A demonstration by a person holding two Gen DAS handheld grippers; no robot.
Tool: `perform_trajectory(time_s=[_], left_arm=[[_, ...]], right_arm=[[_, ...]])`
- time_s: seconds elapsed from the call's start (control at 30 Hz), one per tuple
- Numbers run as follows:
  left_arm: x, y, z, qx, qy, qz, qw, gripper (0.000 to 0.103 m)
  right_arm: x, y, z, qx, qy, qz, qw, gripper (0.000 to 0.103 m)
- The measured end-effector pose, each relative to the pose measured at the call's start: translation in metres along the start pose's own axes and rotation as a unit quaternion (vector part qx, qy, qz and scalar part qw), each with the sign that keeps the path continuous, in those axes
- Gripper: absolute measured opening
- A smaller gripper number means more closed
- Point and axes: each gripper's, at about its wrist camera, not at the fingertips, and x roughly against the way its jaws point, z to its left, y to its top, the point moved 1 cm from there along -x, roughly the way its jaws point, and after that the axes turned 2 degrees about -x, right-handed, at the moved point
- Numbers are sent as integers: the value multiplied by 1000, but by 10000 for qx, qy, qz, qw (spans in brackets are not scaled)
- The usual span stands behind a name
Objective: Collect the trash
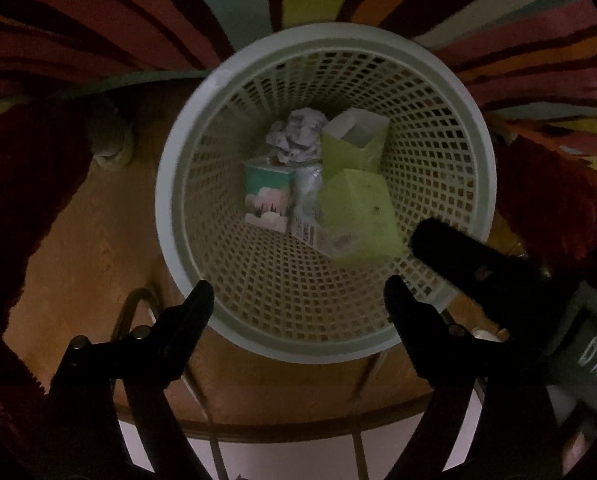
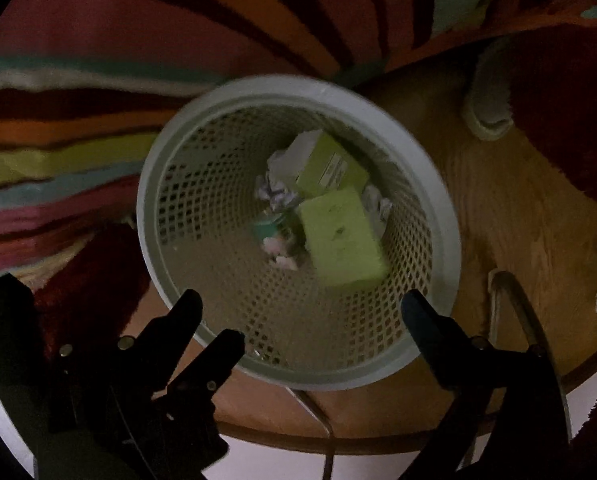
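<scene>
A: Start at the fingers. How do they stand?

B: The left gripper [image 1: 298, 294] has its fingers spread wide with nothing between them. Both black tips hang over the near rim of the basket [image 1: 186, 256], one at each side of its near arc. The right gripper [image 2: 301, 308] is the same: fingers wide apart and empty, tips over the near rim of the basket [image 2: 146, 240].

A: So neither holds any trash?

B: No. All the trash I can see lies in the bottom of the basket, beyond and below the fingertips, clear of them.

A: What is in there?

B: From the left wrist view, a green box [image 1: 358, 216] lies nearest the right-hand finger, blurred. Behind it stands a second green box, open at the top [image 1: 356, 140]. Beside them are a crumpled white paper [image 1: 298, 136] and a small teal and pink carton [image 1: 268, 196], with a clear crinkled wrapper [image 1: 310, 192] between carton and green box.

A: And from the other wrist?

B: The same heap: the green box [image 2: 342, 236] on top, the open one [image 2: 326, 168] behind it, and the crumpled paper [image 2: 274, 194] to its left.

A: Around the basket?

B: It stands on a round wooden worktop [image 1: 90, 240]. Past that lies a striped rug [image 1: 226, 8] in many colours.
</scene>
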Motion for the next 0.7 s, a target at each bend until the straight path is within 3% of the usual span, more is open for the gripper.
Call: perform_trajectory(time_s=[0.2, 0.5, 0.7], left_arm=[[9, 1, 3, -25, 46, -186, 9998, 85], [42, 3, 18, 137, 217, -792, 9965, 85], [73, -3, 10, -124, 317, -1465, 9886, 85]], right_arm=[[10, 0, -4, 13, 8, -138, 9999, 96], [49, -4, 16, 572, -338, -911, 9936, 96], [79, -12, 26, 902, -468, -1469, 9839, 96]])
